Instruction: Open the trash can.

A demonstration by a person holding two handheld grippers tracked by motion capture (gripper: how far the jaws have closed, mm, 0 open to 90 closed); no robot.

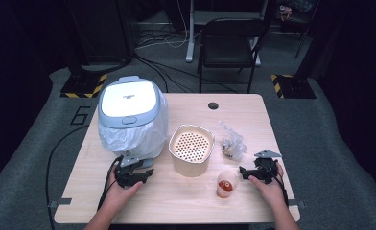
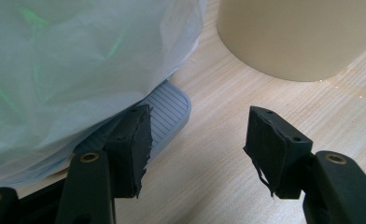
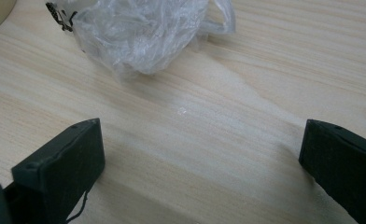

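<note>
A grey-blue pedal bin (image 1: 131, 115) with a white lid and a pale plastic liner (image 2: 78, 60) stands at the table's left. Its ribbed foot pedal (image 2: 169, 109) juts out at the base. My left gripper (image 2: 195, 126) lies just in front of the bin (image 1: 147, 173), open, with bare wood between the jaws; one pad sits right beside the pedal. A beige perforated container (image 1: 192, 148) stands mid-table, its wall (image 2: 298, 37) ahead of the left jaws. My right gripper (image 1: 242, 171) rests at the right, wide open (image 3: 200, 135) over bare wood, pointing at a crumpled clear bag (image 3: 144, 28).
A clear cup (image 1: 226, 184) with reddish contents stands near the front, left of the right gripper. The crumpled bag (image 1: 233, 143) lies right of the beige container. A cable hole (image 1: 213, 105) is at the table's far edge. A black chair (image 1: 229, 45) stands beyond.
</note>
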